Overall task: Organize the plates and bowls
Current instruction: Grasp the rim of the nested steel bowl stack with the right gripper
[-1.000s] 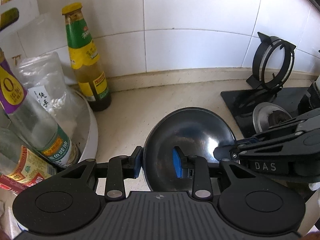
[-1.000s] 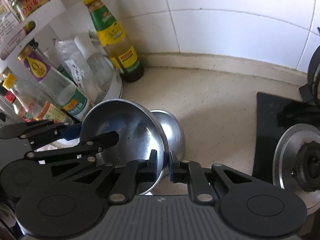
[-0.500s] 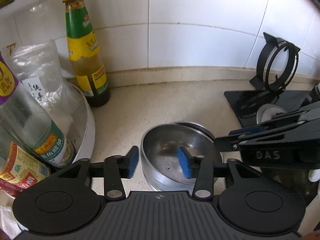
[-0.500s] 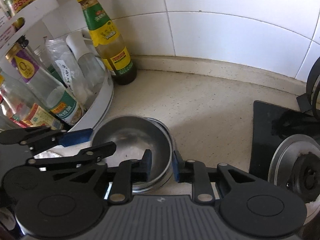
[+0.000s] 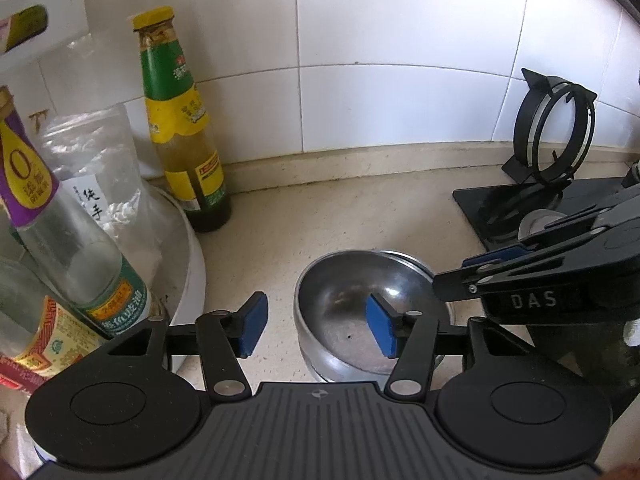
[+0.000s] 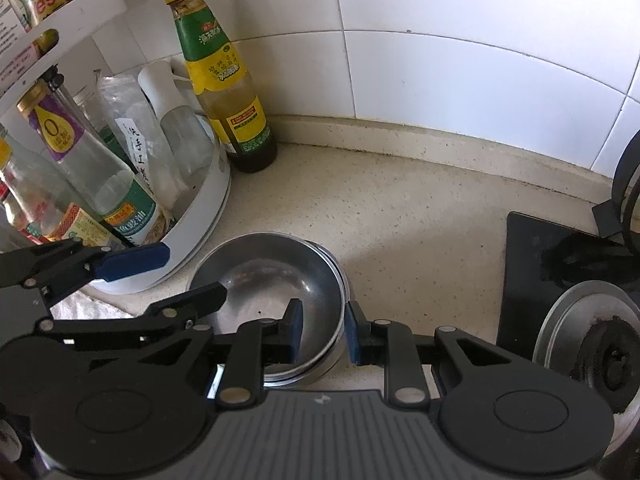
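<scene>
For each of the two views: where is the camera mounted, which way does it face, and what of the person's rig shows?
Left wrist: on the left gripper, angled down at the nested steel bowls on the beige counter; its blue pads straddle the bowls' near-left rim, open. The right gripper enters from the right.
Right wrist: on the right gripper, angled down; its pads flank the bowls' right rim. The left gripper enters from the left.
Shared: the bowls, the green-labelled sauce bottle, the white condiment rack.
</scene>
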Action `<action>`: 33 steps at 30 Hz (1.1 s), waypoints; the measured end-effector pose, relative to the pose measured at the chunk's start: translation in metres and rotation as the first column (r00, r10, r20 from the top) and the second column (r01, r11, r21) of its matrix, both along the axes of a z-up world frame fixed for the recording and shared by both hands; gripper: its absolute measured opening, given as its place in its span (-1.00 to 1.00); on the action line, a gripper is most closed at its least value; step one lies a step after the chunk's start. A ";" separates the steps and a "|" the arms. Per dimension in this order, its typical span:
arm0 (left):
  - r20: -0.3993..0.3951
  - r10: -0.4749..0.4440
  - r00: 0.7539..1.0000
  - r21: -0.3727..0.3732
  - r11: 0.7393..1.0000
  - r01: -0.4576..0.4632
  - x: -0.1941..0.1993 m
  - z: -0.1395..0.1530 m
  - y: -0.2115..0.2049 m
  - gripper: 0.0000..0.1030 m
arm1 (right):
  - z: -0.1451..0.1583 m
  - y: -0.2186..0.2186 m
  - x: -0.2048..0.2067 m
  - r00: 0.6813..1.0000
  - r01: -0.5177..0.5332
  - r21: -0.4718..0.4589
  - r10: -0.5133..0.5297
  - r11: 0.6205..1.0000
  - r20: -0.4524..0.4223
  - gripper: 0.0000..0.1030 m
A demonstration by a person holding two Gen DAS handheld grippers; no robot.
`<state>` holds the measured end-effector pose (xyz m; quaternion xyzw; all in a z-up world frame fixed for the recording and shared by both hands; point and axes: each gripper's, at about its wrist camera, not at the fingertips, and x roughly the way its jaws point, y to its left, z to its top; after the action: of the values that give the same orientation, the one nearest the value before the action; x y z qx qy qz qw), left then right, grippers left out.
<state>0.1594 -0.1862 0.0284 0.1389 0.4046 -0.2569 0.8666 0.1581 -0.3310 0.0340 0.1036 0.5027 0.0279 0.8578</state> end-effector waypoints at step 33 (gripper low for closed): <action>-0.054 -0.332 0.942 -0.246 0.919 0.309 -0.003 -0.056 0.056 0.69 | -0.046 -0.035 0.005 0.997 0.068 0.292 -0.058 0.954 -0.041 0.44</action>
<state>0.1564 -0.1300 -0.0277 0.0879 0.3838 -0.4474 0.8030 0.1635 -0.3655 -0.0116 0.2459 0.5030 0.0730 0.8253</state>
